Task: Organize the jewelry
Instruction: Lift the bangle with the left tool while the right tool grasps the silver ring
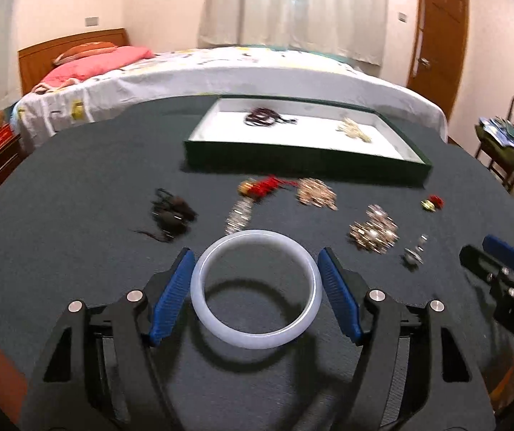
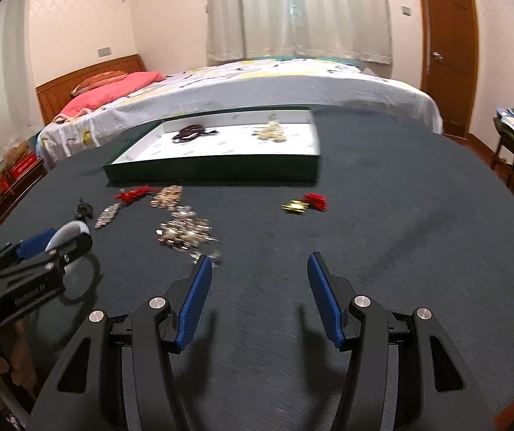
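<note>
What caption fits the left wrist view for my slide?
Left gripper holds a white bangle above the dark table; loose jewelry lies ahead of the green tray.

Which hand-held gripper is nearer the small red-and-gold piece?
Right. The red-and-gold piece lies just ahead of the right hand-held gripper; the left hand-held gripper sits farther off, across the table.

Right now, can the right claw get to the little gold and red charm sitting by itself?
Probably yes. The right claw is open and holds nothing, and only bare dark cloth lies between it and the gold and red charm. The left claw is off to the side.
</note>
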### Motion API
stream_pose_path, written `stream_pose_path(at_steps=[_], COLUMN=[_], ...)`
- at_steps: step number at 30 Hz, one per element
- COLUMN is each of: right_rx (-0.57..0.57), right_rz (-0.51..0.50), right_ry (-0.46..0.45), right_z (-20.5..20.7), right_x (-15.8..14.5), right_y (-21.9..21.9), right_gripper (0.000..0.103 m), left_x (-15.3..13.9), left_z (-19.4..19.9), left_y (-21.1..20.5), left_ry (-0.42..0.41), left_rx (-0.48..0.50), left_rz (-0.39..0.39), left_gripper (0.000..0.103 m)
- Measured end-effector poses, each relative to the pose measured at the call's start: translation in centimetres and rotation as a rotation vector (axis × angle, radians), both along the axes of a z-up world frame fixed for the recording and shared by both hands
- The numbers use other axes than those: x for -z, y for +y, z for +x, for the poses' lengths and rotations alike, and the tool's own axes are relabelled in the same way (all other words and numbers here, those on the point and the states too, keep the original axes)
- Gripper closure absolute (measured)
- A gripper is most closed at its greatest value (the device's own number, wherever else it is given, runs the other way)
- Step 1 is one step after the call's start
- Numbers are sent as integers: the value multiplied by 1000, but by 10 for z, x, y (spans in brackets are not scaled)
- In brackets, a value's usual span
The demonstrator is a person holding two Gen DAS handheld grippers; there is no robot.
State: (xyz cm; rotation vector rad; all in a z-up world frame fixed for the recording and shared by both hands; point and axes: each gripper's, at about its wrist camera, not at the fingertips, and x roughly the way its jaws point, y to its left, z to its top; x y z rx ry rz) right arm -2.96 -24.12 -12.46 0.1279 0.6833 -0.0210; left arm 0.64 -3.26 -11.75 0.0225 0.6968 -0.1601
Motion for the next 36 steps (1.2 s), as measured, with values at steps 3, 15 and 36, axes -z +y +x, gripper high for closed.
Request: stream_pose_path(at_steps=[3, 15, 36], right_rx=[-11, -27, -51], right_rz=[9, -7, -39], right_ry=[31, 107, 134], right_z=[11, 40, 43], right_x=[4, 17, 22], right_y=[8, 19, 23], right_gripper=[48, 48, 76], left_x=[-2, 2, 5], left_z=[5, 17, 23], left_y=[9, 22, 31], left_ry=[1, 24, 40], left_rx=[-26, -61, -86], left_rz=[0, 5, 4], left_gripper=[34, 34, 34])
